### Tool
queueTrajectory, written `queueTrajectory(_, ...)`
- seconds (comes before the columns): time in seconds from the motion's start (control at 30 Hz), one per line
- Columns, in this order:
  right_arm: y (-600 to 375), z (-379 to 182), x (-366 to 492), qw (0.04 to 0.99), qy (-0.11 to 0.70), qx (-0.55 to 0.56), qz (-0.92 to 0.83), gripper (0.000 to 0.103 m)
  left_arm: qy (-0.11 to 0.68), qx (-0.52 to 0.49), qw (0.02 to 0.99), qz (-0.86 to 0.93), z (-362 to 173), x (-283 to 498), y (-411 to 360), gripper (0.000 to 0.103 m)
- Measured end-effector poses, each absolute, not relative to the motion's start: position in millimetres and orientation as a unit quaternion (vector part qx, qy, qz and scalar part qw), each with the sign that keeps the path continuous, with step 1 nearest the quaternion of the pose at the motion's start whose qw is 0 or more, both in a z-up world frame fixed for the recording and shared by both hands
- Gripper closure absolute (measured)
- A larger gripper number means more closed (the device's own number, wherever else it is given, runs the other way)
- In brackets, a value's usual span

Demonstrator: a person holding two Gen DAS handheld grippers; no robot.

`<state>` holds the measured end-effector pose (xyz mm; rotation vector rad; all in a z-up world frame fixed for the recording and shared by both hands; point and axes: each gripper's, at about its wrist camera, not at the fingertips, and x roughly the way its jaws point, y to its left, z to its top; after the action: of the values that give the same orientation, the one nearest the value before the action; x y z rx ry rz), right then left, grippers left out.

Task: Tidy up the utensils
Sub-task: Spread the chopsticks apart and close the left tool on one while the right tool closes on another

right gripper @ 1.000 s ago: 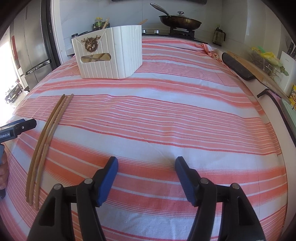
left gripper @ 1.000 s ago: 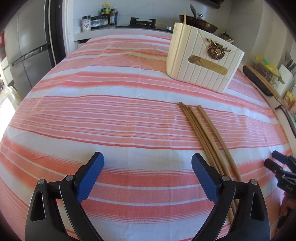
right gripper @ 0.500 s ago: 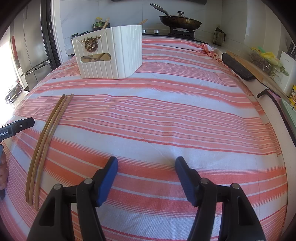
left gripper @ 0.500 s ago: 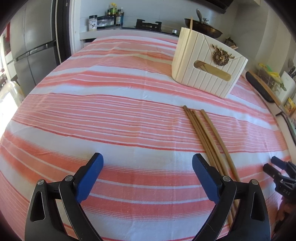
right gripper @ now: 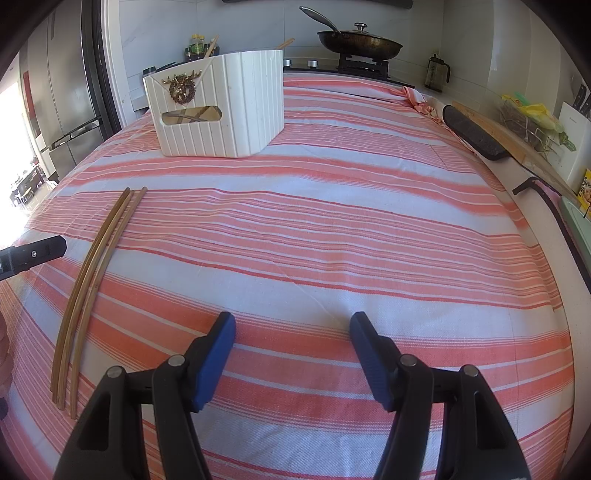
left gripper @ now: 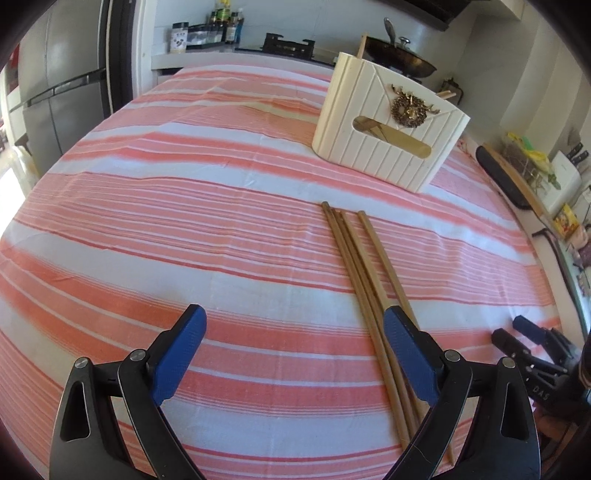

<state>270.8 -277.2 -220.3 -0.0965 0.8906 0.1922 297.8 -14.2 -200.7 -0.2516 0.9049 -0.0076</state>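
Chopsticks (left gripper: 364, 280) loose on striped cloth (left gripper: 221, 229) covering surface, right of centre in left wrist view; lying in bundle, running from mid-frame down toward lower right. Three close together, fourth slightly apart on right side. Near ends pass under right blue pad of left tool (left gripper: 291, 332). Contact between pad and sticks: cannot tell.

Left tool: spread wide, nothing between pads, only cloth below.

Right tool (right gripper: 291, 336): spread, nothing pinched, bare cloth between pads. Well apart from chopsticks, which sit at left edge of right wrist view (right gripper: 92, 280).

White ribbed box (left gripper: 388, 129) in upper right of left wrist view, upright on cloth, beyond far ends of chopsticks, not touching them. Gold ornament (left gripper: 410, 109) on front face above slot handle; more sticks visible through slot and poking above rim. Same box upper left in right wrist view (right gripper: 221, 107).

Background: frying pan (right gripper: 358, 42) on stove behind box, fridge (left gripper: 55, 92) at left edge, bottles (left gripper: 221, 18) on shelf at top, dark board (right gripper: 472, 133) at right edge of cloth.

Black body of left tool visible at far left of right wrist view (right gripper: 29, 254).
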Motion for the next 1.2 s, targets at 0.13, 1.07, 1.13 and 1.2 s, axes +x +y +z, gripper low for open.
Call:
queueTrajectory(0.13, -277.0, -220.3, 270.7, 0.897, 0.43, -0.047, 0.093, 0.037, 0.445, -0.082, 0.892, 0.0, -204.0, 300.2, -34.0, 0.006)
queueTrajectory(1.07, -233.6, -199.7, 256.4, 0.879, 0.429, -0.016, 0.209, 0.048, 0.448, -0.023, 0.893, 0.031, -206.8, 288.2, -34.9, 0.06)
queueTrajectory(1.13, -212.6, -197.2, 260.4, 0.863, 0.442, -0.007, 0.247, 0.068, 0.448, -0.02, 0.893, 0.026, -206.2, 287.5, -33.7, 0.068)
queueTrajectory(1.2, -193.4, -197.9, 265.4, 0.849, 0.452, -0.008, 0.274, 0.073, 0.449, -0.02, 0.893, 0.022, -205.6, 286.0, -30.7, 0.08)
